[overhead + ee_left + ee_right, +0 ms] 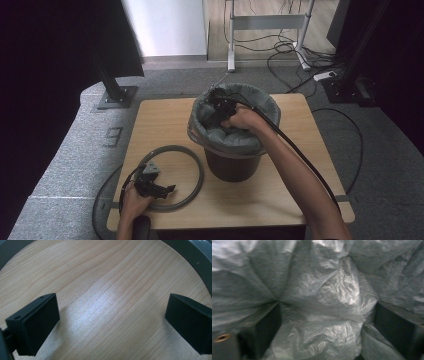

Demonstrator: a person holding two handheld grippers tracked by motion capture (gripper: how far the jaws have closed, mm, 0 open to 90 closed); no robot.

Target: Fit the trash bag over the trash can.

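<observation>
The right gripper [218, 111] is inside the dark brown round bin [232, 167], which stands on the far middle part of the light wooden desk [165, 120]. Its jaws are wide apart and press into the crumpled grey plastic liner bag [322, 302], with a fold of it between them. The left gripper [167, 189] lies low over the desk inside the grey plastic ring [199, 167], at the near left; its jaws are spread wide and hold nothing
</observation>
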